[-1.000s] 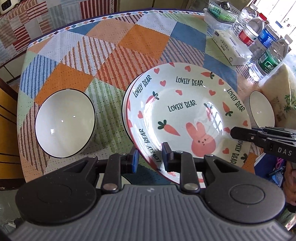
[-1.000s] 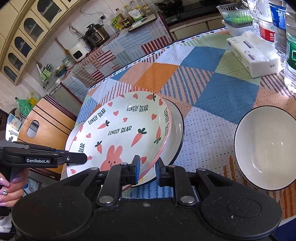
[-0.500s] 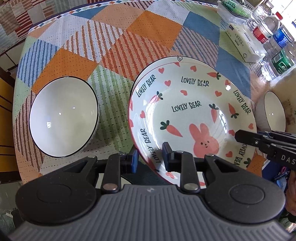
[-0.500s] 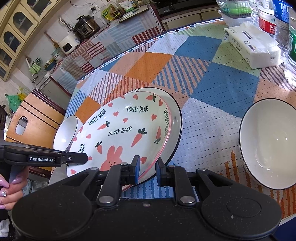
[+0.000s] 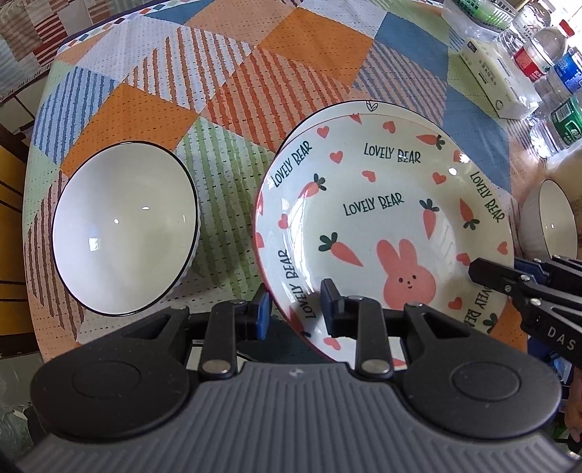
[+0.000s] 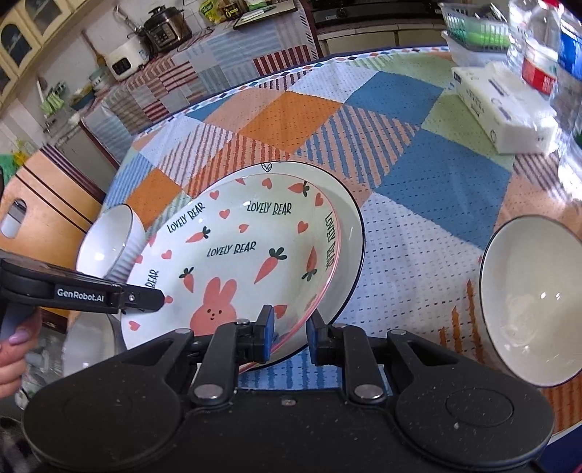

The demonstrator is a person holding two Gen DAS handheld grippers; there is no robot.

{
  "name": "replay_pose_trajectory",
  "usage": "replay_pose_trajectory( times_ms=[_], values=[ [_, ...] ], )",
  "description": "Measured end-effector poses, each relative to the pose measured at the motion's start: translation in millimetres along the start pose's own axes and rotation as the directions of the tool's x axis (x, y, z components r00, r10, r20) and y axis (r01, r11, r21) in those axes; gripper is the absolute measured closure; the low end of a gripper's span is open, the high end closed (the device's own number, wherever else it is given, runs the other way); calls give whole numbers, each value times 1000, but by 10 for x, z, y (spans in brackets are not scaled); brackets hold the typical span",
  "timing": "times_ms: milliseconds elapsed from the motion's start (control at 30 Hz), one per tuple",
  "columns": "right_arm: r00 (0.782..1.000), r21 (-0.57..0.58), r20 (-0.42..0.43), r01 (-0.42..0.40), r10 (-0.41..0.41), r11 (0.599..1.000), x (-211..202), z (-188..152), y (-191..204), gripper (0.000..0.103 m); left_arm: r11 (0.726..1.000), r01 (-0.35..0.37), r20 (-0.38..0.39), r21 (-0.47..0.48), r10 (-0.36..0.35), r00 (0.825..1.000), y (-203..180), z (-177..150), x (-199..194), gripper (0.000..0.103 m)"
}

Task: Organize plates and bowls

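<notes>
A white plate with a pink bunny, carrots and "LOVELY BEAR" lettering is held over a black-rimmed white plate that lies on the table. My left gripper is shut on the bunny plate's near-left rim. My right gripper is shut on its near-right rim. A black-rimmed white bowl stands left of the plates. A second such bowl stands on the right.
The round table has a patchwork cloth. At the back right are a tissue pack, water bottles and a clear bin with green items. A wooden chair stands at the left.
Both grippers moved with the bunny plate toward the black-rimmed plate and lower over it. The plate now covers most of it, and both views sit closer to the table.
</notes>
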State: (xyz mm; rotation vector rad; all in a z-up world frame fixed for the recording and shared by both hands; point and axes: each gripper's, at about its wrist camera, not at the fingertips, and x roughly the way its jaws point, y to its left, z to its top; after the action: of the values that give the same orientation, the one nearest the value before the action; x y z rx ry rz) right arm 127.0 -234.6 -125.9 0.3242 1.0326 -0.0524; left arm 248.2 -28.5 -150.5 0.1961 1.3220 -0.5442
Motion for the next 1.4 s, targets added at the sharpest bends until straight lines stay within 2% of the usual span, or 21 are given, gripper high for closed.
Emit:
replay_pose_trajectory(
  times_ms=[200, 333, 533, 667, 867, 1033, 1300, 1400],
  values=[
    [996, -61, 7, 93, -92, 994, 9, -1, 137, 74, 1000, -10, -3, -2, 10, 1000, -47, 37, 42, 76],
    [984, -130, 26, 178, -176, 975, 31, -3, 254, 69, 1000, -6, -7, -7, 6, 1000, -65, 50, 69, 76],
    [969, -192, 61, 245, -237, 950, 57, -15, 301, 67, 1000, 2, -6, -10, -2, 1000, -87, 20, 53, 78],
    [963, -209, 69, 270, -261, 940, 71, -27, 314, 67, 1000, -14, 53, 28, 13, 999, -157, -58, -153, 78],
    [967, -178, 118, 244, -225, 953, -120, 16, 335, 68, 997, -22, 125, 79, 12, 992, -273, -186, -565, 75],
    [973, -191, 167, 190, -159, 963, -434, 96, 444, 67, 995, -20, 160, 100, 4, 987, -278, -312, -837, 71],
    [971, -321, 234, 123, -47, 939, -857, 94, 775, 61, 997, -37, 203, 74, 21, 979, -158, -518, -1183, 64],
    [970, -392, 243, 94, 4, 915, -964, 40, 928, 59, 995, -69, 250, 69, 50, 967, -109, -603, -1325, 62]
  ],
)
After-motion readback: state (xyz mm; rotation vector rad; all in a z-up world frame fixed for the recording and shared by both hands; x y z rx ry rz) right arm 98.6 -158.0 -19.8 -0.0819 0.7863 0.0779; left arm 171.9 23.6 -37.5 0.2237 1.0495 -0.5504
